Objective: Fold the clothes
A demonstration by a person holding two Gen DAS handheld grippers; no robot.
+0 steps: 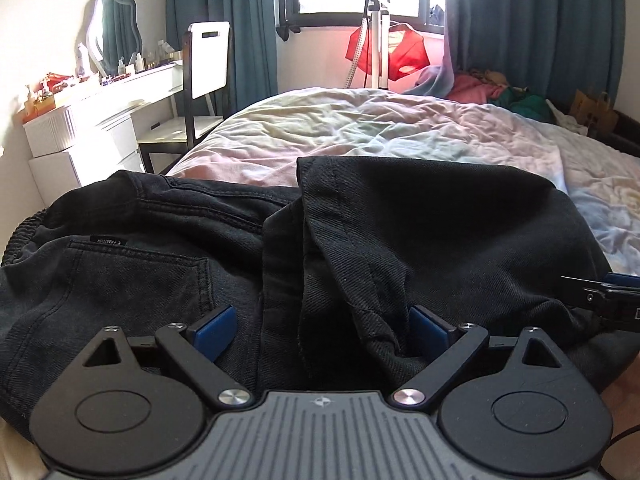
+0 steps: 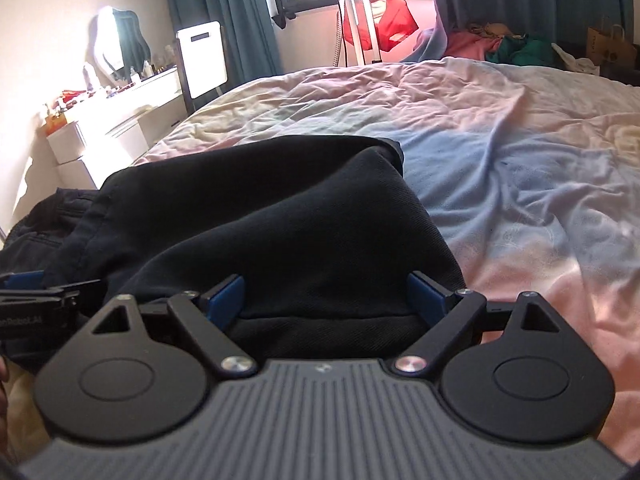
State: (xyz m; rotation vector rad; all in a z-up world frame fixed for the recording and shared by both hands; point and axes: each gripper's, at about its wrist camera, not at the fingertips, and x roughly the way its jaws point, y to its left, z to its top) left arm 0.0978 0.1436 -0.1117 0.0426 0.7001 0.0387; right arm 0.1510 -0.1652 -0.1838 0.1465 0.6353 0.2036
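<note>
A pair of black jeans (image 1: 420,224) lies folded on the bed, waistband and back pocket at the left, legs doubled over on the right. My left gripper (image 1: 320,330) is open, its blue pads (image 1: 214,326) wide apart over the near edge of the jeans, cloth between them. My right gripper (image 2: 326,300) is open too, its blue pads (image 2: 226,298) straddling the near fold of the jeans (image 2: 288,224). The right gripper shows at the right edge of the left wrist view (image 1: 608,292); the left gripper shows at the left edge of the right wrist view (image 2: 36,292).
The bed (image 1: 360,128) has a rumpled pastel cover (image 2: 520,152). A white dressing table (image 1: 100,112) with a mirror and bottles and a chair (image 1: 204,80) stand at the left. A red bag (image 1: 388,52), a white stand and piled clothes (image 1: 500,92) lie beyond the bed under the window.
</note>
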